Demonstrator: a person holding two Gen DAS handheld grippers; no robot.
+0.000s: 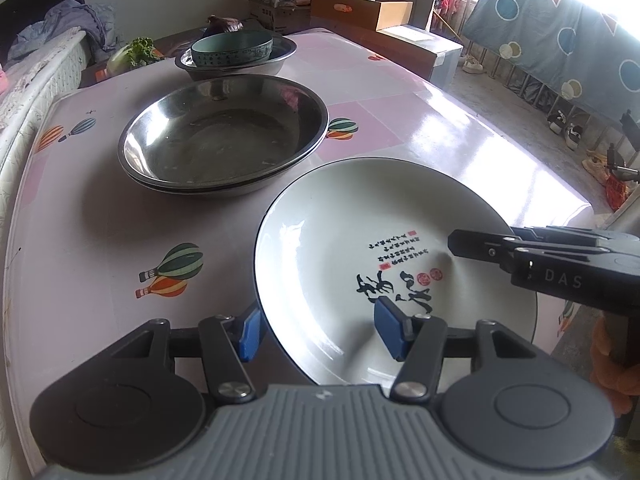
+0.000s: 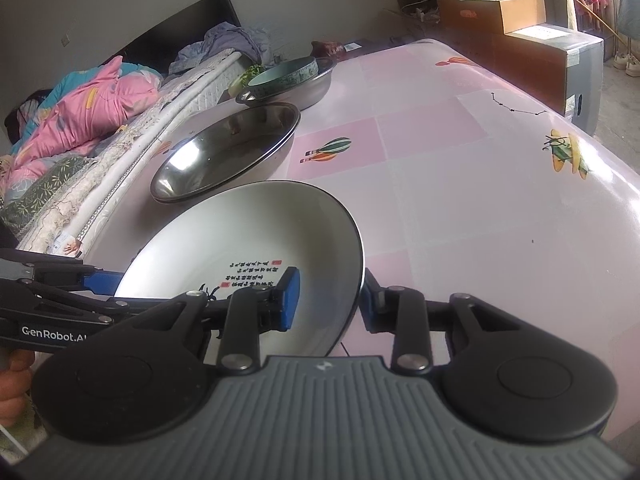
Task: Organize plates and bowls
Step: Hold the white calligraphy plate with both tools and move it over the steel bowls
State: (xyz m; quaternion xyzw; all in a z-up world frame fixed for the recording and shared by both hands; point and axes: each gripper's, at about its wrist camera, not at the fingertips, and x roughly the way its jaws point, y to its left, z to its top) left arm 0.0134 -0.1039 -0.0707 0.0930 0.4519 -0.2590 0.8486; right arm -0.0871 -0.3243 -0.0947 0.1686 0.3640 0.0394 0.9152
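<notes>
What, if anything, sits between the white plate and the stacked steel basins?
Nothing visible. Only bare tablecloth separates the white plate from the steel basins. Both the left gripper and right gripper straddle the plate's rim, open.

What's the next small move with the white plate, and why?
Probably close both tongs on the white plate. Left tongs and right tongs each straddle its rim, open, one pad inside and one outside, on opposite sides. Once gripped, it can likely be lifted toward the stacked steel basins.
</notes>
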